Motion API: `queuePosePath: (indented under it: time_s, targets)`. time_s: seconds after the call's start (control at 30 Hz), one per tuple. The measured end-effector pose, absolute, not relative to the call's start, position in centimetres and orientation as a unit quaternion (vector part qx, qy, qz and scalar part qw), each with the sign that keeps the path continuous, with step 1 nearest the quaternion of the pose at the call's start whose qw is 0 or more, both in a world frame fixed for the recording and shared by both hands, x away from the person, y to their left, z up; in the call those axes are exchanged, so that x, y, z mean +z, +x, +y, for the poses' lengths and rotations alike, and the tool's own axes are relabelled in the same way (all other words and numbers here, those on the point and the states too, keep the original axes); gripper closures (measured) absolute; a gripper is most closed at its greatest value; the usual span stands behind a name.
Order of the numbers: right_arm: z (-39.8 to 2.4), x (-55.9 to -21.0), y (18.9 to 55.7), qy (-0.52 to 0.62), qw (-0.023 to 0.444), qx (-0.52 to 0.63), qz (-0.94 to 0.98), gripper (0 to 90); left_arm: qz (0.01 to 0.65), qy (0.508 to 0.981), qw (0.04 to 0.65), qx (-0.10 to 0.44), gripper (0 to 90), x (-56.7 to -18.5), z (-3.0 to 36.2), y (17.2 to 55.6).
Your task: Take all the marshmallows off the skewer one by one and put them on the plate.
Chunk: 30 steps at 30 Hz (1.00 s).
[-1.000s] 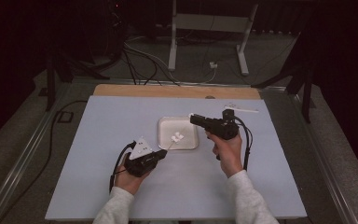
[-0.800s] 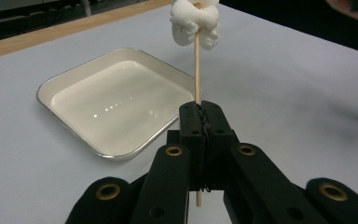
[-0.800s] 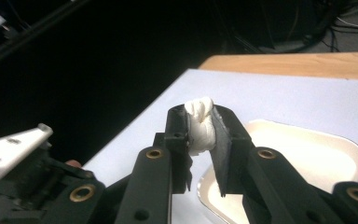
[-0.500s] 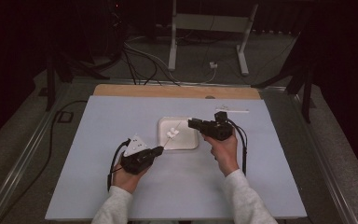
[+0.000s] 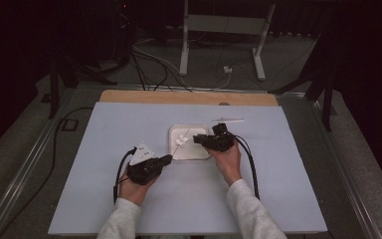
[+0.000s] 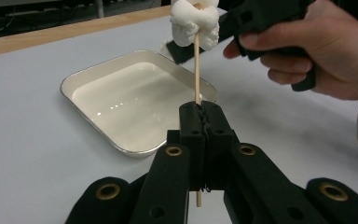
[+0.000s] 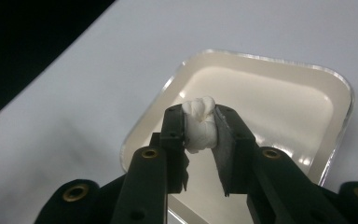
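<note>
My left gripper is shut on a thin wooden skewer that stands upright, with white marshmallows threaded on its top. In the high view this gripper sits at the near left corner of the white tray. My right gripper is shut on one white marshmallow and hangs over the tray. Its tip is close beside the skewer's marshmallows, seen also in the left gripper view.
A second light stick lies on the pale blue tabletop behind the right hand. A wooden strip runs along the table's far edge. Cables trail from both grippers toward the person.
My right gripper has moved left and toward the person, carrying its marshmallow up to the skewer's top. The left gripper has shifted only slightly.
</note>
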State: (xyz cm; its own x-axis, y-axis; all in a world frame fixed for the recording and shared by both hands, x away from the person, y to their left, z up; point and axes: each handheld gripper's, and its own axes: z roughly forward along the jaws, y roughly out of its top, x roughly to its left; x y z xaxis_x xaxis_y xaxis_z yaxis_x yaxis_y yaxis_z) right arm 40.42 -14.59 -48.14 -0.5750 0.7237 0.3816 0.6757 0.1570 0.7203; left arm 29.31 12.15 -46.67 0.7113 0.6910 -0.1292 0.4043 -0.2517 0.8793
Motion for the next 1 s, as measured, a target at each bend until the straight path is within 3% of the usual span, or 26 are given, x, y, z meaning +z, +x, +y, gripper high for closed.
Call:
queuePosePath:
  time_s: [0.3, 0.5, 1.0]
  targets:
    - [-14.0, -48.9, 40.4, 0.469, 0.026, 0.435, 0.768, 45.8, 0.356, 0.777, 0.499, 0.144, 90.0, -46.8, 12.2, 29.4]
    - [-14.4, -47.8, 39.7, 0.462, 0.01, 0.458, 0.759, 35.9, 0.361, 0.775, 0.499, 0.144, 90.0, -46.8, 12.3, 29.4]
    - [-15.6, -44.0, 37.9, 0.407, -0.026, 0.533, 0.741, 33.3, 0.362, 0.777, 0.494, 0.143, 90.0, -47.0, 12.2, 29.5]
